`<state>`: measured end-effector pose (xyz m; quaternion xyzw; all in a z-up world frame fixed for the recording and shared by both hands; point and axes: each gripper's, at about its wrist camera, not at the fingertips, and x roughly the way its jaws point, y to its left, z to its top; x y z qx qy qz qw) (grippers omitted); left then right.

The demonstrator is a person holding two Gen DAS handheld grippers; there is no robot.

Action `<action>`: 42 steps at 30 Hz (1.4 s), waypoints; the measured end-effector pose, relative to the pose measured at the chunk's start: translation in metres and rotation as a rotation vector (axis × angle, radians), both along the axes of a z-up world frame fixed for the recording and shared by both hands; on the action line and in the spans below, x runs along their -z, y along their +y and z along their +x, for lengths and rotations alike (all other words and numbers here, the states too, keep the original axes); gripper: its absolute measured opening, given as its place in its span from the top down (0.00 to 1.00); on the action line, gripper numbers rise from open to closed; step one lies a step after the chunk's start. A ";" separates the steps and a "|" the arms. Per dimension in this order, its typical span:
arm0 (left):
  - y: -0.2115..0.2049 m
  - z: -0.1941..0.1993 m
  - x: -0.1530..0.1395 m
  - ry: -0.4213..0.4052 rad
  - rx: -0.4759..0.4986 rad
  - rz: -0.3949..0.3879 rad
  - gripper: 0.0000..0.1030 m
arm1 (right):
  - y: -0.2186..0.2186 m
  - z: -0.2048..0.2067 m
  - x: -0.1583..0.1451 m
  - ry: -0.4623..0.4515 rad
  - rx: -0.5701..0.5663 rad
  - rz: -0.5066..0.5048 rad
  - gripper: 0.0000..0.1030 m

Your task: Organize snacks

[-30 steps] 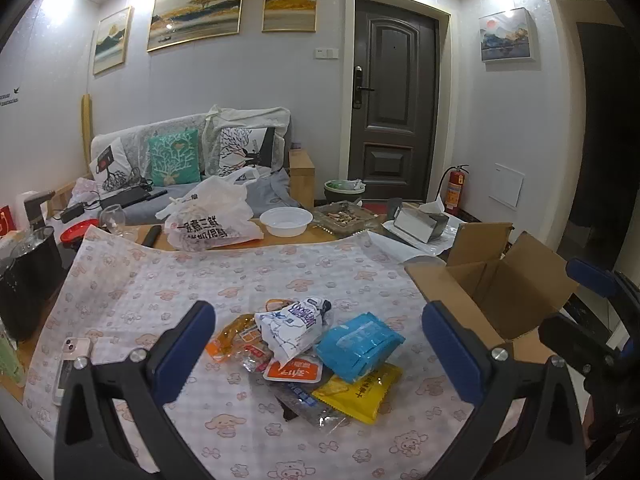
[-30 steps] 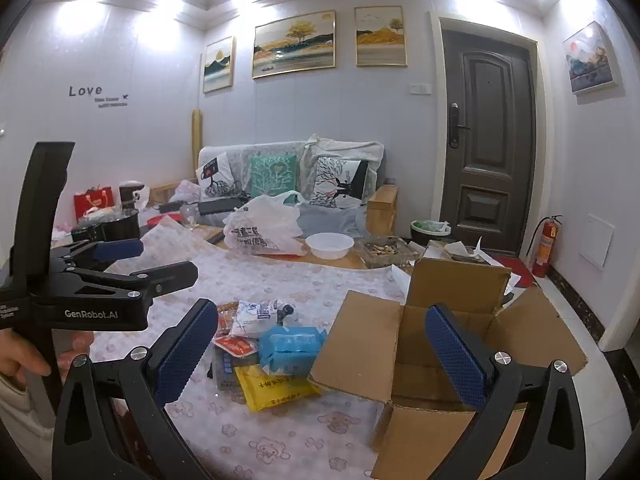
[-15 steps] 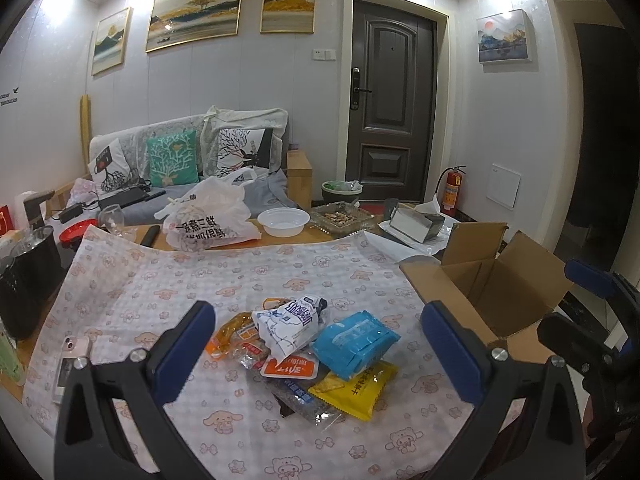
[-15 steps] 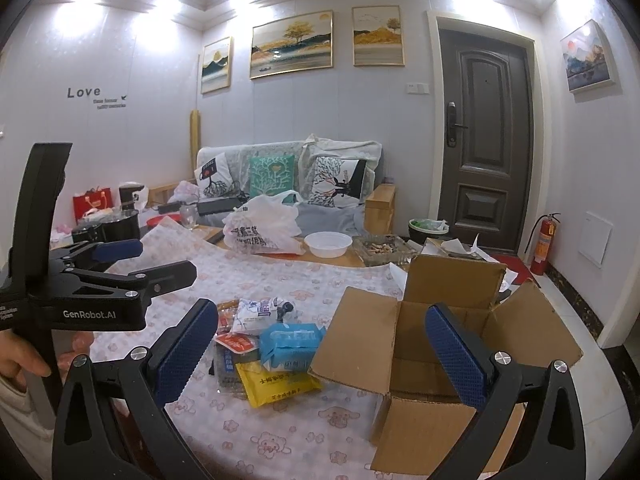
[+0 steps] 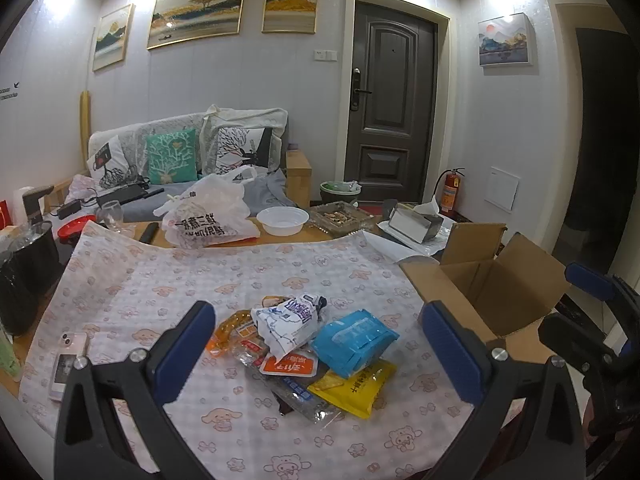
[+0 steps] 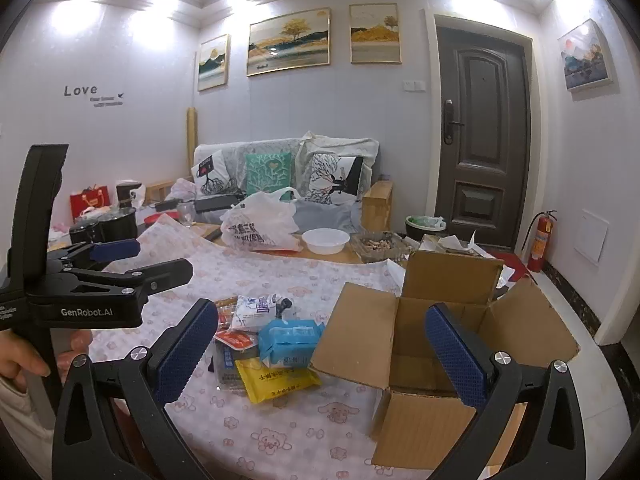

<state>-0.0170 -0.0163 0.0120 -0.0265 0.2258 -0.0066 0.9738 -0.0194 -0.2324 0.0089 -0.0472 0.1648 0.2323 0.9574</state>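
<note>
A pile of snack packets lies on the patterned tablecloth: a white pouch (image 5: 290, 322), a blue pack (image 5: 352, 340), a yellow packet (image 5: 356, 384) and an orange-red packet (image 5: 288, 367). The same blue pack (image 6: 288, 338) and yellow packet (image 6: 280, 380) show in the right wrist view. An open cardboard box (image 5: 496, 292) (image 6: 440, 344) stands at the table's right edge. My left gripper (image 5: 320, 348) is open and empty above the pile. My right gripper (image 6: 320, 352) is open and empty, between pile and box.
A phone (image 5: 66, 362) lies near the table's left edge. A white plastic bag (image 5: 208, 220), white bowl (image 5: 282, 220) and tray of nuts (image 5: 340, 216) sit at the far side. A black pot (image 5: 24, 268) stands at left. A sofa and door are behind.
Both views have shifted only slightly; the pile and box look a little closer. Both grippers stay open and empty.
</note>
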 end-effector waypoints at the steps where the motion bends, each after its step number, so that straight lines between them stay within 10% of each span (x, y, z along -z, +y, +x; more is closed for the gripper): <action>1: 0.000 0.000 0.000 0.000 0.000 -0.001 0.01 | -0.001 -0.001 0.000 0.001 0.001 0.001 0.00; 25: 0.076 0.034 0.015 0.014 -0.015 -0.038 0.01 | 0.058 0.022 0.004 0.061 -0.013 -0.009 0.00; 27: 0.094 0.044 0.019 0.025 -0.037 -0.033 0.01 | 0.078 0.027 0.008 0.078 -0.049 -0.018 0.12; 30: 0.118 0.059 0.028 0.045 -0.061 -0.026 0.01 | 0.105 0.038 0.022 0.143 -0.081 -0.005 0.28; 42: 0.146 0.121 0.077 0.135 0.095 -0.075 0.01 | 0.136 0.118 0.101 0.505 0.094 0.118 0.14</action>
